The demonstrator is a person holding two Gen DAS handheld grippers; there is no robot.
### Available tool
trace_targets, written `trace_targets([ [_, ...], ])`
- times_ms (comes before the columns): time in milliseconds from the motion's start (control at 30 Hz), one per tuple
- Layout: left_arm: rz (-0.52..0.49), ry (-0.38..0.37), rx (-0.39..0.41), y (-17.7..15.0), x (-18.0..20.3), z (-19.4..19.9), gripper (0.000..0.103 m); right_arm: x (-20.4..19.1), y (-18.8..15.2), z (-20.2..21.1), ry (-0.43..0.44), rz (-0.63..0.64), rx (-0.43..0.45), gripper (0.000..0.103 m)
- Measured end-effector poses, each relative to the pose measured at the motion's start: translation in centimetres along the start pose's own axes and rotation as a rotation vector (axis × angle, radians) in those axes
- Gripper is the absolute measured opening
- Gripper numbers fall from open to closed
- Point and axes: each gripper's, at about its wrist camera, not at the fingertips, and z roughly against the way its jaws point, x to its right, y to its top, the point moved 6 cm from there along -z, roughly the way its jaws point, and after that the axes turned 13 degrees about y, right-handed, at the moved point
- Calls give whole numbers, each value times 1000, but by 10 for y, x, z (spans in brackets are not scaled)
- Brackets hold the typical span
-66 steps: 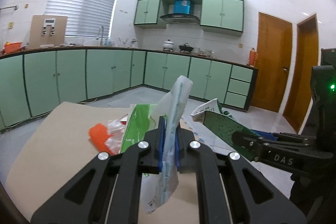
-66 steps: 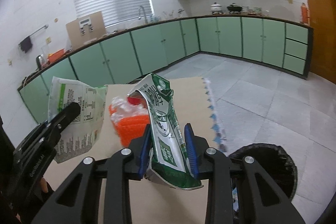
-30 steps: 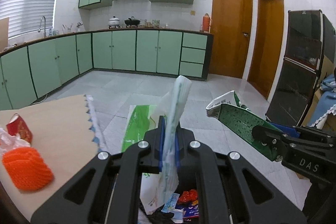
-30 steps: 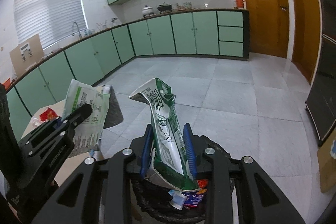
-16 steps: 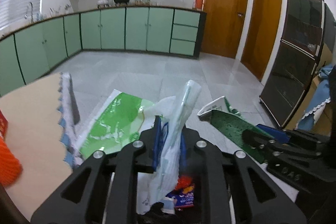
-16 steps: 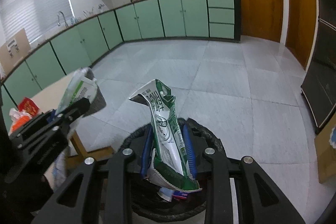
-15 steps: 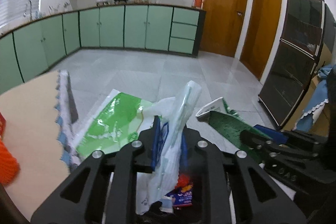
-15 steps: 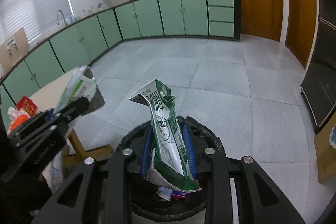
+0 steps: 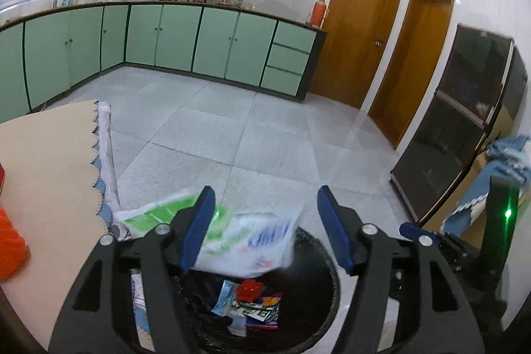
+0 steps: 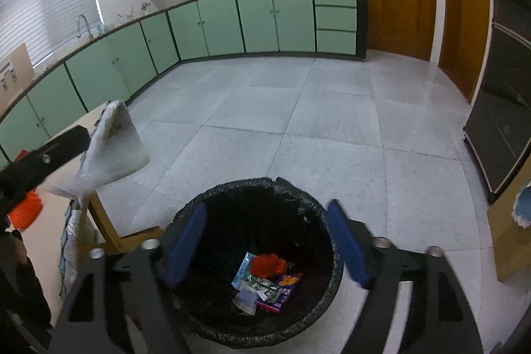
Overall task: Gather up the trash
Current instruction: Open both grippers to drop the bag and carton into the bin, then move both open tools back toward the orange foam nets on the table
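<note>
White-green wrapper (image 9: pixel 245 238) hangs loose between my left gripper's (image 9: pixel 265 229) spread fingers, above the bin (image 10: pixel 212 208); my right gripper's (image 10: pixel 265 241) fingers are spread, empty.

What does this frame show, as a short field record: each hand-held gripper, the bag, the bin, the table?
left hand-held gripper: open, above the bin
right hand-held gripper: open, empty, above the bin
bag: white and green, blurred, loose between the left jaws at the bin's rim
bin: black liner, a few wrappers at the bottom
table: beige cloth, orange item at its left edge
</note>
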Motion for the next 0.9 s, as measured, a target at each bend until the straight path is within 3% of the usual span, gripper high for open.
trace_targets([
  [300,0,7,49,14,-4,22,65,-12,5,18,14,5,36,81],
  [467,-5,48,89,18,-21,42,72,-24,10,28,27,27,61,83],
  [667,-11,147,136,16,-66,73,79,-57,13,33,93,36,99,97],
  [900,25,319,149,4,-149,108,85,-123,13,16,197,106,83,97],
])
